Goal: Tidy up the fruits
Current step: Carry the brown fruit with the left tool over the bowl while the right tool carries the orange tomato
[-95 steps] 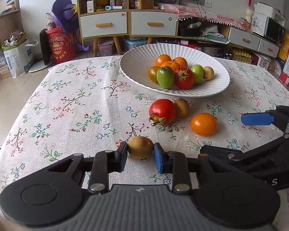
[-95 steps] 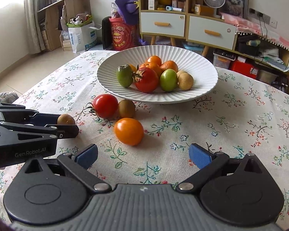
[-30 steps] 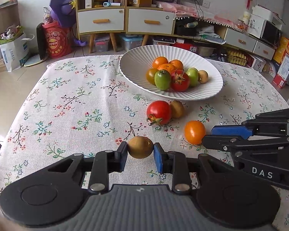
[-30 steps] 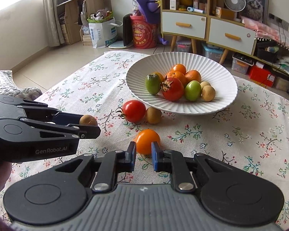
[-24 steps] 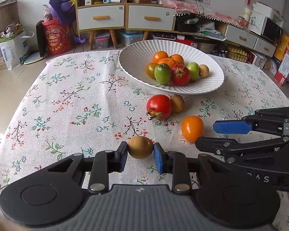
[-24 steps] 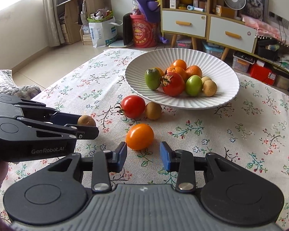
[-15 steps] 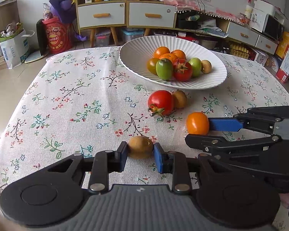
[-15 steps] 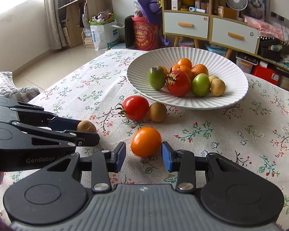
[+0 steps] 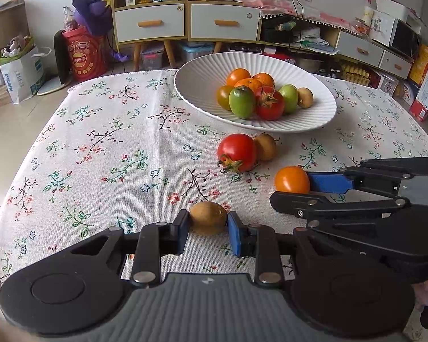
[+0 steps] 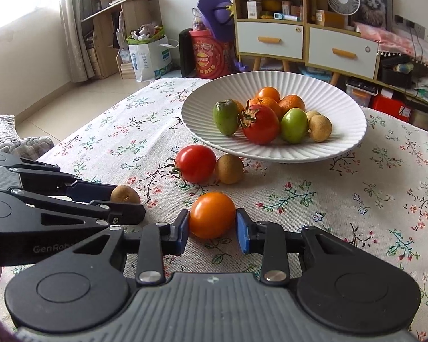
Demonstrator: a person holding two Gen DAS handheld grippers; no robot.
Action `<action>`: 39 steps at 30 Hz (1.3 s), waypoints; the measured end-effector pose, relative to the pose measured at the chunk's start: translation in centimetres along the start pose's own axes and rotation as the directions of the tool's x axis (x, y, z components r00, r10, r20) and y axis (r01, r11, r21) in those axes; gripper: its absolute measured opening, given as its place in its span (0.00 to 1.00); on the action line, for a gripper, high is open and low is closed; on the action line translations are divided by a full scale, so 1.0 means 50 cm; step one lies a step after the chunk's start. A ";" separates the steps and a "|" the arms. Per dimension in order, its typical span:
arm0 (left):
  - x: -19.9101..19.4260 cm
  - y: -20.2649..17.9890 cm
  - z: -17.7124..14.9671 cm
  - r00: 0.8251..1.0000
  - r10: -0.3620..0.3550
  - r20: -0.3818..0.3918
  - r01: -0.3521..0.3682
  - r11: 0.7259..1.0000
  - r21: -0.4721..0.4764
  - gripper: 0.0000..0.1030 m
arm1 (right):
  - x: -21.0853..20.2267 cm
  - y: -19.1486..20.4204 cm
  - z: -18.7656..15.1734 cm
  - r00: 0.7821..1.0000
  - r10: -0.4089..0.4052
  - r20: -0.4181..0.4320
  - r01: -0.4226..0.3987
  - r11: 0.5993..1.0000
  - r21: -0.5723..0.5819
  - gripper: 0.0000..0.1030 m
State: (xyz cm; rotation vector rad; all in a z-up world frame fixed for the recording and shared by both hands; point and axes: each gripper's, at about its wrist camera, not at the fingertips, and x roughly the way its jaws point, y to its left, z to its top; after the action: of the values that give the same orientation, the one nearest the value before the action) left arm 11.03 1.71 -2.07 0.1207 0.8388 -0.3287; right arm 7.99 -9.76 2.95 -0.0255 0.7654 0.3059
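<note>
Left wrist view: the left claw (image 9: 208,223) is clamped on a small brown kiwi (image 9: 208,217), both blue pads pressed to its sides, right down at the floral tablecloth (image 9: 100,148) on the desk. Off to the right, the right claw (image 9: 292,189) has its 2 fingers either side of an orange tomato (image 9: 291,179). Just beyond sit a red tomato (image 9: 236,152) and another kiwi (image 9: 265,146), touching each other, near the rim of the white ribbed plate (image 9: 197,82), which holds a pile of orange, green and red fruit.

Right wrist view: right claw (image 10: 212,226) has the orange tomato (image 10: 212,214) between its pads; the left pad touches, the right one looks like it's touching too, so pretty much closed on it, tomato low over the cloth. Left claw (image 10: 128,203) comes in from the left gripping its kiwi (image 10: 125,194). Red tomato (image 10: 195,163) and the loose kiwi (image 10: 229,168) sit just in front of the plate (image 10: 342,105).
</note>
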 end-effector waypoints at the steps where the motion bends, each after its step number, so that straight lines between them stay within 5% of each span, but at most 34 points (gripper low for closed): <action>1: -0.001 0.000 0.000 1.000 -0.001 0.001 0.001 1.000 0.000 0.25 | -0.001 0.000 0.000 1.000 0.000 0.001 0.000 1.000 -0.002 0.29; 22: -0.037 -0.002 0.084 0.995 -0.022 0.093 0.028 0.998 -0.062 0.25 | -0.064 -0.049 0.082 0.995 -0.015 0.102 0.010 0.999 0.049 0.29; 39: 0.080 0.007 0.208 0.989 -0.078 0.129 0.088 0.993 -0.073 0.25 | 0.010 -0.158 0.133 0.986 -0.069 0.153 0.052 0.992 0.112 0.29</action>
State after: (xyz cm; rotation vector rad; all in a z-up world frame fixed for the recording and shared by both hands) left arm 21.01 -1.36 1.86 -0.0083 0.7316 -0.3770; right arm 15.06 -16.29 6.73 0.0763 0.6231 0.2058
